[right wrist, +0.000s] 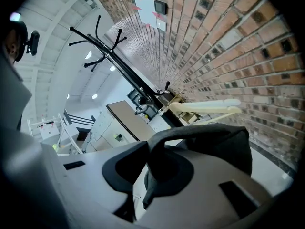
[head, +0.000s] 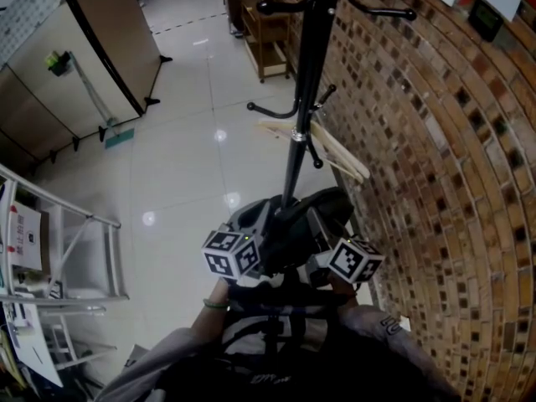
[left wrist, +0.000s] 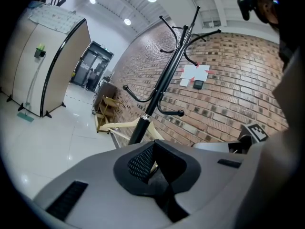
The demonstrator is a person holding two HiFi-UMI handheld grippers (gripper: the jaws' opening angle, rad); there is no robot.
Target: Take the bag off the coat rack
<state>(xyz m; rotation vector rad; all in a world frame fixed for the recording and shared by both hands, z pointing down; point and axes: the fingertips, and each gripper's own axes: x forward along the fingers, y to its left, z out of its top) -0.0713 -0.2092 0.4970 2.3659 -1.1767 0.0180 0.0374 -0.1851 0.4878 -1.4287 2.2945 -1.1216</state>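
the left gripper (left wrist: pixel 153 171) and right gripper (right wrist: pixel 159 171) each clamp the dark grey fabric bag (head: pixel 295 221), close beside the tall black metal coat rack (head: pixel 306 90), below a pale wooden hanger (head: pixel 327 149).

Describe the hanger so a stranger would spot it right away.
Find the brick wall, then the black coat rack standing in front of it. Partway down its pole, by the silver ring, hangs the hanger: the only pale wooden piece among black hooks.
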